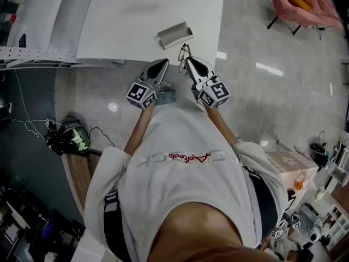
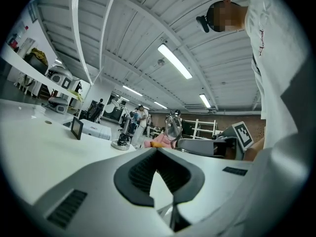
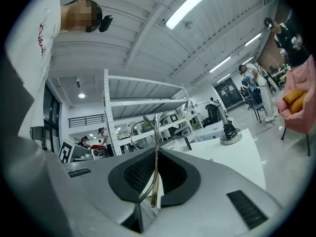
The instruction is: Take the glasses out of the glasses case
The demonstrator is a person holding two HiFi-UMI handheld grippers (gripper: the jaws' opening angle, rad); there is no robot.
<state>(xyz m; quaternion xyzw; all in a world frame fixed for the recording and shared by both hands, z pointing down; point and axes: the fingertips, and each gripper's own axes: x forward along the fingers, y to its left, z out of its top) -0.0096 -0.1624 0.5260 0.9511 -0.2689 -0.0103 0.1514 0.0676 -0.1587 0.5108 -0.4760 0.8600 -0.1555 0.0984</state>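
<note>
Thin metal wire is all the right tool (image 3: 155, 153) grips: its jaws pinch one temple of the glasses (image 3: 154, 177), held just off the worktop's (image 1: 136, 15) front edge, clear of the open case (image 1: 175, 35). The temple could slip or twist, dropping them to the floor (image 1: 262, 91). The left tool (image 2: 157, 151) is closed, empty.
</note>
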